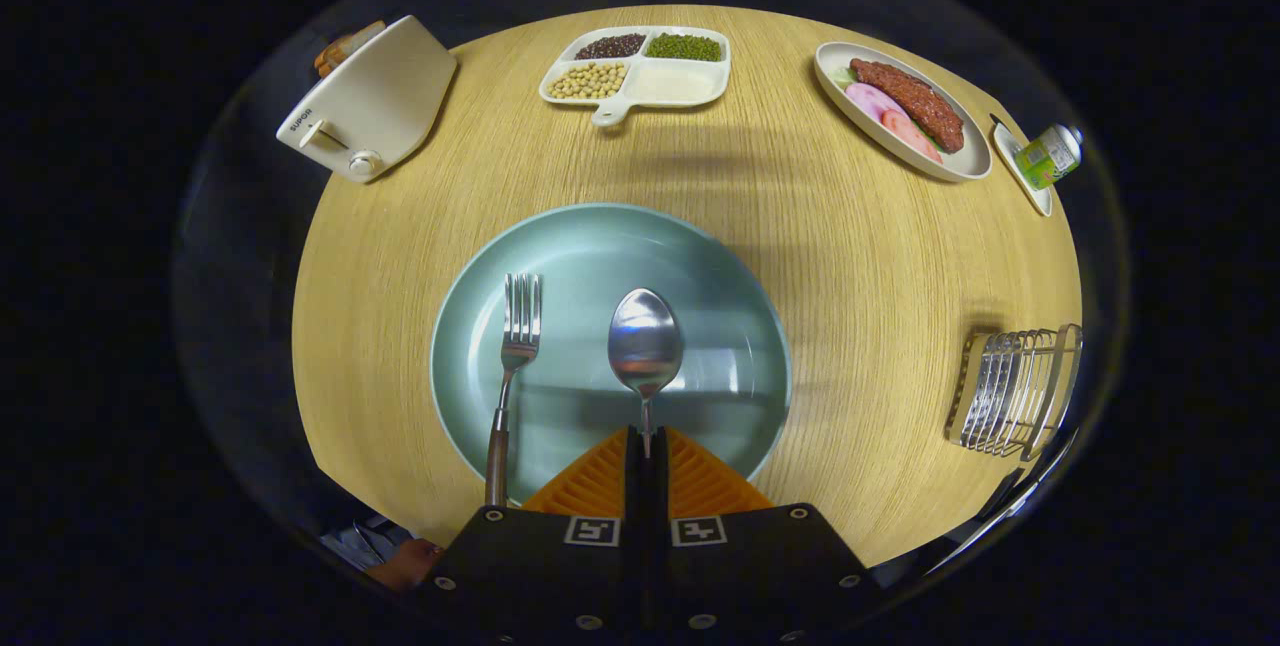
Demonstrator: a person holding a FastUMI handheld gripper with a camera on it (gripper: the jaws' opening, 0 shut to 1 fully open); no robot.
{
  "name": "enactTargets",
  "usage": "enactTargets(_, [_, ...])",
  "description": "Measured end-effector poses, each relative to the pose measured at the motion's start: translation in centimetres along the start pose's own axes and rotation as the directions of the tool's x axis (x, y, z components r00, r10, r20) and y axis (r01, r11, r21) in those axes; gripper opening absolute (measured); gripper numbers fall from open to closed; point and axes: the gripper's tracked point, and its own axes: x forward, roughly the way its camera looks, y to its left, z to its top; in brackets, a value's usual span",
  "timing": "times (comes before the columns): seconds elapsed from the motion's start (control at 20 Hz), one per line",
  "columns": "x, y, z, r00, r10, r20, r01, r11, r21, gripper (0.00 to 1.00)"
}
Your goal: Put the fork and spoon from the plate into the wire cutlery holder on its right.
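Observation:
A pale green plate (pixel 700 256) lies on the round wooden table just ahead of my gripper (pixel 646 448). My fingers are closed together on the handle of a steel spoon (pixel 645 341), whose bowl points away from me over the plate. To the spoon's left a steel fork (pixel 512 366) lies on the plate, tines pointing away and handle reaching over the near rim. The wire cutlery holder (pixel 1015 388) stands to the right of the plate, near the table's right edge.
A white toaster (pixel 370 101) stands at the far left of the table. A divided dish of beans (pixel 640 71) sits at the far middle. An oval dish of meat (pixel 905 106) and a small green can (pixel 1050 156) are far right.

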Motion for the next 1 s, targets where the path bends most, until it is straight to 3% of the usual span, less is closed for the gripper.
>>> enactTargets(0.6, [-6.4,-2.0,2.2,0.981,0.065,0.185,-0.081,0.993,0.083,0.04])
enactTargets(1.0, [-13.8,-10.7,2.8,0.934,-0.037,0.355,-0.042,0.976,0.212,0.04])
